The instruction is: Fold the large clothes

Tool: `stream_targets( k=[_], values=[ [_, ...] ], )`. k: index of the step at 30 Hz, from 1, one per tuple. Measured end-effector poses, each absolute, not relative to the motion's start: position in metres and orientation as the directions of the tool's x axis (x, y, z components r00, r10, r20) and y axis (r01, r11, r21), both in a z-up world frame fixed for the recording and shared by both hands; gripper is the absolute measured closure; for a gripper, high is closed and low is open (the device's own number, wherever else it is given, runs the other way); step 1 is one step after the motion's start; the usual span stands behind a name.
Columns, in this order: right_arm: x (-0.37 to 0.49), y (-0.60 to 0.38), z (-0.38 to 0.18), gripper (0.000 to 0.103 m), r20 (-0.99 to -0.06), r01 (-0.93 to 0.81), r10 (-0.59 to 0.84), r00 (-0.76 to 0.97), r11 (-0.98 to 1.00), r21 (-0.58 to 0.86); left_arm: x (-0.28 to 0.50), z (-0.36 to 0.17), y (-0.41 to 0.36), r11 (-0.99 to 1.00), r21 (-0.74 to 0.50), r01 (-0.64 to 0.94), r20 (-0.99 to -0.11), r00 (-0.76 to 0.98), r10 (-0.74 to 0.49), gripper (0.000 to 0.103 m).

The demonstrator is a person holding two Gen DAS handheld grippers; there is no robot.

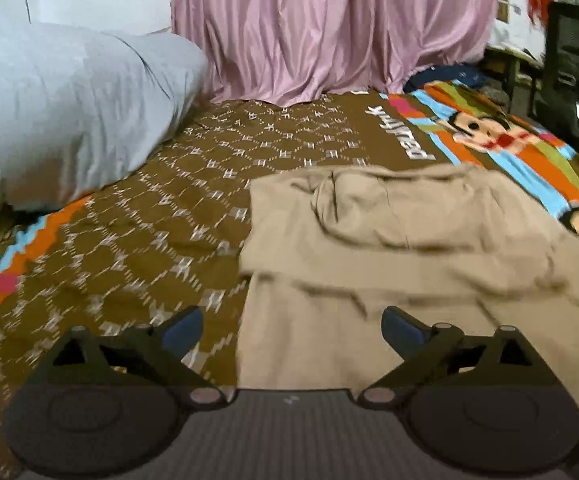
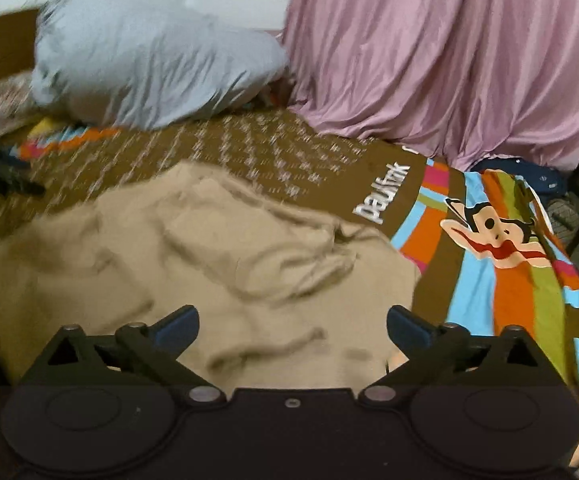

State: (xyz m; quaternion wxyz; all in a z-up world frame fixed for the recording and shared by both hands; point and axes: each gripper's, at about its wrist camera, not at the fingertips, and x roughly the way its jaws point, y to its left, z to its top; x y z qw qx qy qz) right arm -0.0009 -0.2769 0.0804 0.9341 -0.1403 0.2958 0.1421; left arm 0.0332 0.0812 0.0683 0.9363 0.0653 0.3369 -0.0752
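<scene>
Left tongs (image 1: 292,326): were wide apart and held nothing.
Right tongs (image 2: 292,326): were wide apart and empty too.
Tan garment (image 1: 401,248): lay partly folded and lumpy on the bed, just past both tongs.
Good next step: probably smooth the bumps, then grab two matching corners and fold evenly.
Bed cover (image 1: 137,216): brown with a cartoon monkey.
Grey pillow (image 1: 61,112): far left.
Pink curtain (image 1: 329,28): at the back.
Containers: none seen.
</scene>
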Motion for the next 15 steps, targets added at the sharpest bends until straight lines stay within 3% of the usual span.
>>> stream_targets(
  k=[4, 11, 15],
  values=[
    [-0.047, -0.273, 0.069, 0.001, -0.644, -0.405, 0.180, 0.744, 0.888, -0.219, -0.016, 0.069, 0.092, 0.966, 0.112, 0.233, -0.649, 0.753, -0.107, 0.004],
    [-0.083, -0.261, 0.045, 0.001, -0.695, -0.410, 0.198, 0.692, 0.899, -0.152, -0.063, 0.054, 0.077, 0.904, 0.229, 0.361, -0.686, 0.719, -0.113, 0.003],
    [-0.090, -0.253, 0.034, 0.001, -0.716, -0.410, 0.193, 0.671, 0.901, -0.141, -0.055, 0.027, 0.047, 0.829, 0.433, 0.355, -0.686, 0.726, 0.047, 0.008]
  ],
)
